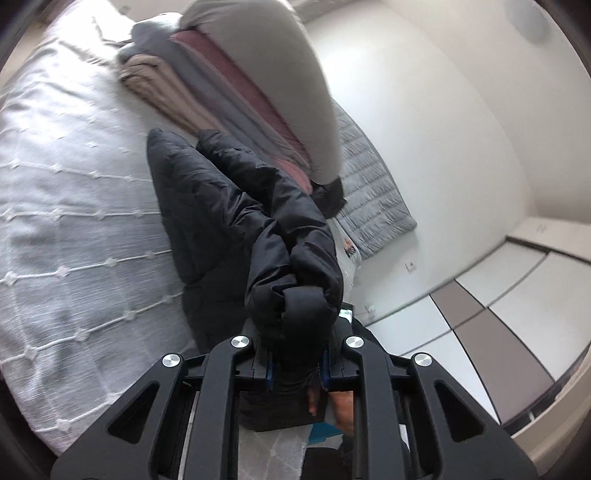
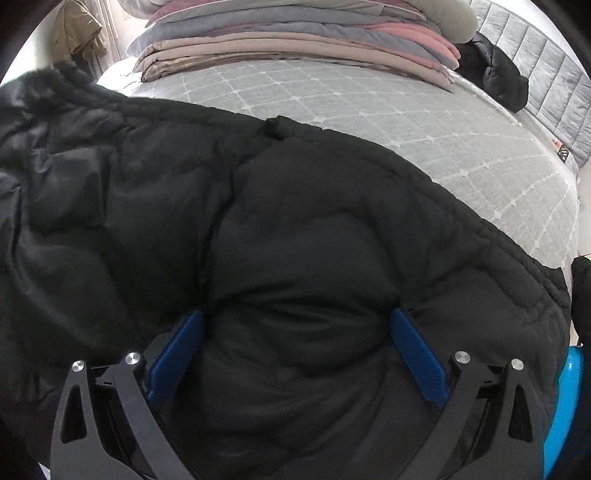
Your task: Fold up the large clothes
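A black puffy jacket (image 2: 295, 221) lies spread over the near part of the bed. In the left wrist view a bunched fold of this jacket (image 1: 229, 221) rises off the bed, and my left gripper (image 1: 295, 369) is shut on it. My right gripper (image 2: 299, 317) points down onto the jacket's body. Its blue pads (image 2: 177, 354) stand wide apart and sink into the padding, which bulges between them without being pinched. A fuzzy collar edge (image 2: 55, 77) shows at the jacket's far left.
The bed has a light grey cover with a white grid (image 2: 406, 122). A stack of folded clothes (image 2: 295, 40) lies at its far side, with another black garment (image 2: 495, 70) beside the padded headboard (image 2: 546, 74). An olive coat (image 2: 77, 33) hangs at the left. Wardrobe doors (image 1: 498, 314) stand on the right.
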`<state>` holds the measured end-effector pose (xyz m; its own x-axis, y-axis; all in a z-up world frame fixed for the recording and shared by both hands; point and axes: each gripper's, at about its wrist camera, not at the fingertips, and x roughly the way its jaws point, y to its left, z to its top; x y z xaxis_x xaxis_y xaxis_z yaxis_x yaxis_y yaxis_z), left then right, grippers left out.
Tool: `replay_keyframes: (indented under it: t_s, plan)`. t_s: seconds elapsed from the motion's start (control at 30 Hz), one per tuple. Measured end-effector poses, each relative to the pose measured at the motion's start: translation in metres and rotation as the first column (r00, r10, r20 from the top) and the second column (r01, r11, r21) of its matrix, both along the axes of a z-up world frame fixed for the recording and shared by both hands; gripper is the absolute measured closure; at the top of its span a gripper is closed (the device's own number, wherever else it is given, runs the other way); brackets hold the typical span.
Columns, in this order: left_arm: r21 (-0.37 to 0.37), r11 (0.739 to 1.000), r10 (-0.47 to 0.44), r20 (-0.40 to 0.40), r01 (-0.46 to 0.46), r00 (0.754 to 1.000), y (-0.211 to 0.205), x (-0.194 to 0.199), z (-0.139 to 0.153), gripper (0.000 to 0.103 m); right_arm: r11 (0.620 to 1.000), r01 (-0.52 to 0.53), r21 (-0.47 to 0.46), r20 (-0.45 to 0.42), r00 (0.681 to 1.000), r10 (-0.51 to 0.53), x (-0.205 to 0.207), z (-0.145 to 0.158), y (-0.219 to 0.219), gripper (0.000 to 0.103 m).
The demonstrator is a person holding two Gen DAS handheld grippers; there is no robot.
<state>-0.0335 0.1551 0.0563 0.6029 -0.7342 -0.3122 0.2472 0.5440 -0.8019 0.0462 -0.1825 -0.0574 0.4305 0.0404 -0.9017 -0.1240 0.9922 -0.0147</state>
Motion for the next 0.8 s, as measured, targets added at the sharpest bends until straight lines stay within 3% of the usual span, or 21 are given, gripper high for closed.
replay_keyframes:
  t_s: [0.1,0.17,0.2,0.27,0.33,0.43,0.53,0.67,0.8]
  plan:
    - [0.035,0.998,-0.043,0.04,0.042,0.998,-0.024,-0.002,0.017,0.087,0.987,0.018,0.163,0.02,1.0,-0.022,-0.007,0.018,-0.024,0.006]
    - [0.064,0.995,-0.078,0.066,0.074,0.995,-0.042,-0.002,0.027,0.087,0.94,0.03,0.339,0.039,0.998,-0.046,-0.02,0.033,-0.052,0.006]
    - [0.084,0.992,-0.101,0.082,0.094,0.992,-0.053,-0.002,0.033,0.087,0.897,0.028,0.441,0.039,0.998,-0.05,-0.026,0.036,-0.066,0.006]
    - [0.11,0.985,-0.142,0.105,0.13,0.984,-0.074,-0.003,0.042,0.087,0.769,0.04,0.638,0.014,0.998,-0.064,-0.038,0.038,-0.099,0.006]
    - [0.128,0.976,-0.194,0.121,0.179,0.974,-0.101,-0.002,0.049,0.087,0.662,0.056,0.747,0.007,0.996,-0.092,-0.053,0.036,-0.129,0.006]
    - [0.152,0.955,-0.272,0.125,0.253,0.954,-0.143,0.001,0.054,0.087,0.529,0.086,0.844,-0.003,0.988,-0.157,-0.078,0.031,-0.176,0.006]
    - [0.185,0.925,-0.358,0.122,0.333,0.926,-0.186,0.0,0.055,0.087,0.457,0.11,0.883,-0.006,0.975,-0.223,-0.107,0.026,-0.216,0.006]
    - [0.236,0.852,-0.499,0.09,0.468,0.862,-0.261,-0.004,0.042,0.087,0.361,0.117,0.925,-0.009,0.957,-0.288,-0.149,0.023,-0.255,0.006]
    - [0.265,0.758,-0.617,-0.004,0.596,0.787,-0.336,0.002,0.001,0.087,0.245,0.143,0.959,-0.049,0.935,-0.352,-0.183,0.001,-0.297,0.006]
